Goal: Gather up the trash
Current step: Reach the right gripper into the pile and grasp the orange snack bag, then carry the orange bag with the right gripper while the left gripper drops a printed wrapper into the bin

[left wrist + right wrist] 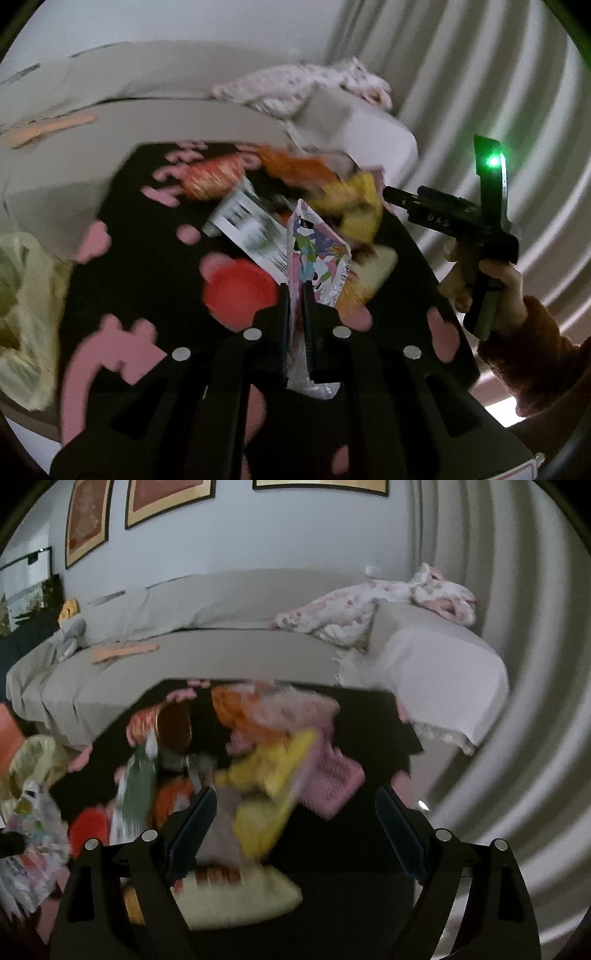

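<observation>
A pile of trash lies on a black table with pink shapes (147, 236). My left gripper (295, 291) is shut on a colourful cartoon-print wrapper (317, 254), held upright between the jaws above the table. Around it lie a red lid (240, 288), a white printed packet (247, 221), a yellow wrapper (354, 206) and an orange wrapper (295, 166). My right gripper (295, 812) is open and empty above the pile, over a yellow wrapper (269, 775), a pink packet (332, 779) and a pale yellow packet (236, 890). The right gripper also shows in the left wrist view (391, 195), held at the table's right.
A grey sofa (240, 602) stands behind the table with a floral garment (369, 605) on its arm. A yellowish plastic bag (26, 314) sits at the table's left. White curtains (517, 701) hang at the right. Framed pictures hang on the wall.
</observation>
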### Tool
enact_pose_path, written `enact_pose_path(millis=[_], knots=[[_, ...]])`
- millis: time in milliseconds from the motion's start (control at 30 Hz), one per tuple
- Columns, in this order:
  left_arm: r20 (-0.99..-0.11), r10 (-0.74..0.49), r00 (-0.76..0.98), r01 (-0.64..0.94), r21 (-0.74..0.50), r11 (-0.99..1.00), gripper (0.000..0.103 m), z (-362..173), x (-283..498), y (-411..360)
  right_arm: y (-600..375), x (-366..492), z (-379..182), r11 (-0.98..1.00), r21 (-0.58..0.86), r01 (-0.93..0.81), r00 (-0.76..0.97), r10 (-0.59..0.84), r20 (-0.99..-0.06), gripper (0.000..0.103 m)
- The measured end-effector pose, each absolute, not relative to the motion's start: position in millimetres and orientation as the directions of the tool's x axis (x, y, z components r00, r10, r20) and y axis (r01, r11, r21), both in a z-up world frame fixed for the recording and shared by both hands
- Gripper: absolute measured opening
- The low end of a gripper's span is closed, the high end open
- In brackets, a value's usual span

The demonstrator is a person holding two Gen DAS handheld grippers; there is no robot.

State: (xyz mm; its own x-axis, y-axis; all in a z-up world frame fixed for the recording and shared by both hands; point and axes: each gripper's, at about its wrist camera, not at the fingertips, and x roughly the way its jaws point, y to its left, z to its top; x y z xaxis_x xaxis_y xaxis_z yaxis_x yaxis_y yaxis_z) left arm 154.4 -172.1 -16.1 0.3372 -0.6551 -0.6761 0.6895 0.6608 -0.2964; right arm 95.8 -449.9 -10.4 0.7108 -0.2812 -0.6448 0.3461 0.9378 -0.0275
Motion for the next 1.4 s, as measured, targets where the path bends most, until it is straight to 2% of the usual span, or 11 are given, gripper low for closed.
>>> enact_pose_path(millis=[133, 267, 433, 500, 533, 600, 700, 1100, 1400], knots=[[-0.692, -0.611, 0.383, 0.619, -0.298, 0.726, 0.007, -19.4, 187.4, -161.9, -452.2, 149.3, 3.3, 0.963, -0.05, 0.265, 0.737, -0.236, -0.633, 0.084], [-0.699, -0.579, 0.419, 0.554, -0.308, 0.773, 0.007, -27.6, 210.8, -149.0, -447.3, 211.1, -11.2, 0.985, -0.084, 0.152, 0.686, -0.167, -0.708, 0.084], [-0.711, -0.542, 0.448, 0.491, -0.311, 0.814, 0.007, -37.0, 224.0, -127.4, -453.7, 260.2, -54.5, 0.952, -0.243, 0.189, 0.536, -0.307, -0.787, 0.083], [-0.719, -0.53, 0.449, 0.465, -0.319, 0.826, 0.007, -42.2, 225.5, -119.2, -458.3, 267.1, -62.1, 0.933, -0.287, 0.218, 0.499, -0.359, -0.789, 0.062], [-0.723, -0.524, 0.45, 0.446, -0.327, 0.833, 0.007, -45.5, 227.6, -112.8, -459.7, 267.2, -63.9, 0.926, -0.304, 0.221, 0.494, -0.376, -0.784, 0.055], [-0.725, -0.521, 0.451, 0.421, -0.341, 0.84, 0.007, -49.1, 228.0, -105.3, -458.8, 262.9, -63.5, 0.925, -0.313, 0.214, 0.495, -0.379, -0.782, 0.029], [-0.723, -0.517, 0.457, 0.381, -0.367, 0.849, 0.007, -52.1, 229.0, -91.9, -461.6, 250.3, -51.7, 0.964, -0.187, 0.191, 0.527, -0.262, -0.808, 0.021], [-0.672, -0.493, 0.553, 0.329, -0.368, 0.87, 0.007, -30.7, 214.4, -48.6, -379.3, 187.2, 54.2, 0.996, -0.071, 0.054, 0.728, -0.088, -0.68, 0.02], [-0.631, -0.446, 0.635, 0.261, -0.369, 0.892, 0.007, -15.5, 201.1, 0.1, -308.0, 164.6, 88.6, 0.994, -0.065, -0.084, 0.778, 0.025, -0.628, 0.02]])
